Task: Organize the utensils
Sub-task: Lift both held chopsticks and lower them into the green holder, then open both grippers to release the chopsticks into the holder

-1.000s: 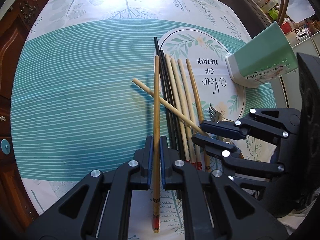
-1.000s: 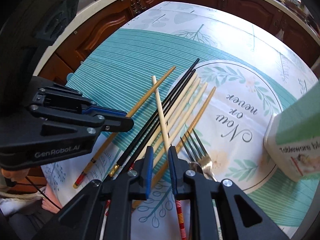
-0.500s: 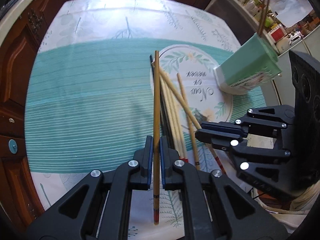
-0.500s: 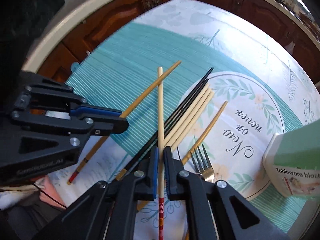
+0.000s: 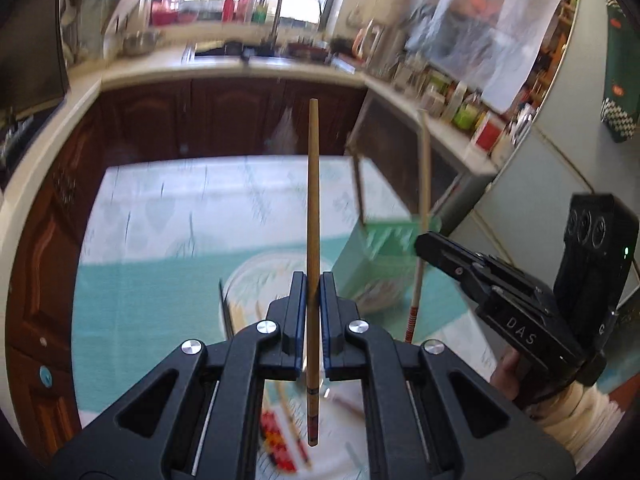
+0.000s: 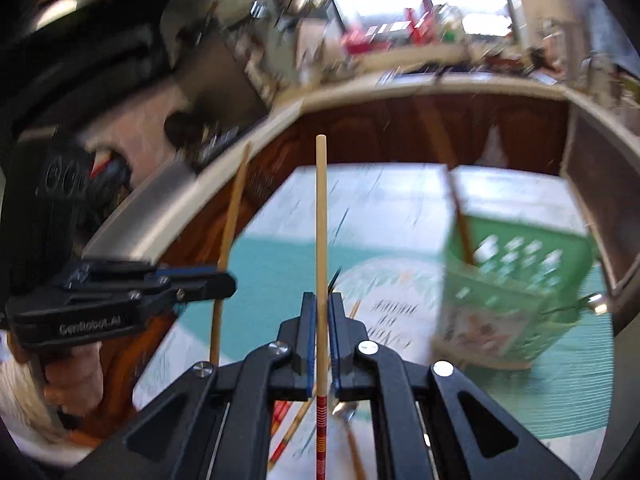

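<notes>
Legible markings are few. The right gripper (image 5: 424, 246), seen from the left wrist view, bears "DAS" in pale letters on its black body. The left gripper (image 6: 230, 280), seen from the right wrist view, bears "GenRobot.AI". Print on the placemat (image 6: 394, 306) and green holder (image 6: 516, 276) is too blurred to read.

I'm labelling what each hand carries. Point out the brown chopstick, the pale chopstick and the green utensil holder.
brown chopstick (image 5: 313, 216), left wrist view, mid shaft above the jaws
pale chopstick (image 6: 321, 216), right wrist view, mid shaft above the jaws
green utensil holder (image 6: 516, 296), right wrist view, its perforated side wall
</notes>
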